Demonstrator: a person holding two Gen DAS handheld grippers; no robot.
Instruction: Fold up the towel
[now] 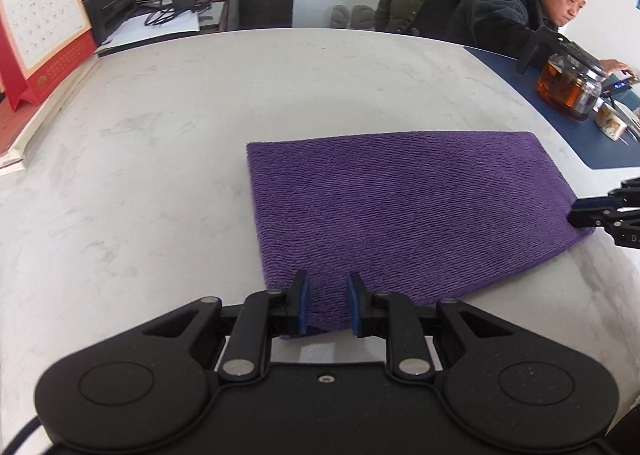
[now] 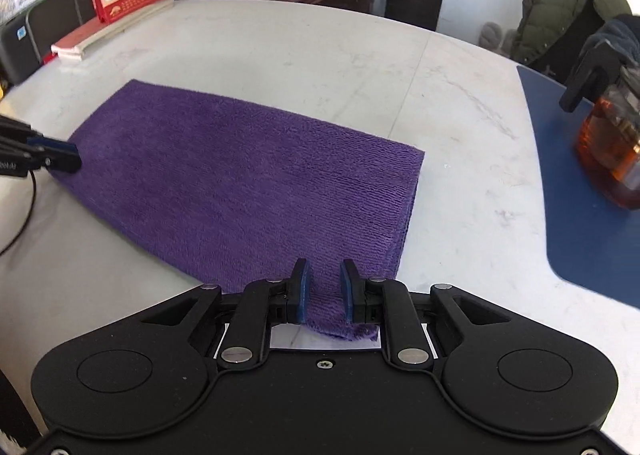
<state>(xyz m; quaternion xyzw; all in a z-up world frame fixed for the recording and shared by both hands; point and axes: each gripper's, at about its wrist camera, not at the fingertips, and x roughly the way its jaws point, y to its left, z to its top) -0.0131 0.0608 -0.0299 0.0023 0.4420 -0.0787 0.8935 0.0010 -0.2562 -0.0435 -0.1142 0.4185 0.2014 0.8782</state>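
Observation:
A purple towel (image 1: 400,207) lies flat on the pale marble table (image 1: 160,127), folded over with doubled edges on its right side (image 2: 240,183). My left gripper (image 1: 327,287) is open, its blue-padded fingers either side of the towel's near left corner. My right gripper (image 2: 324,275) is open around the near right corner. Each gripper shows in the other's view, the right one (image 1: 592,211) at the towel's right edge and the left one (image 2: 60,157) at its left edge.
A glass teapot (image 1: 568,83) of amber tea stands on a blue mat (image 1: 560,123) at the right. A red desk calendar (image 1: 36,23) and a book are at the far left. A seated man (image 1: 532,3) leans on the table's far right.

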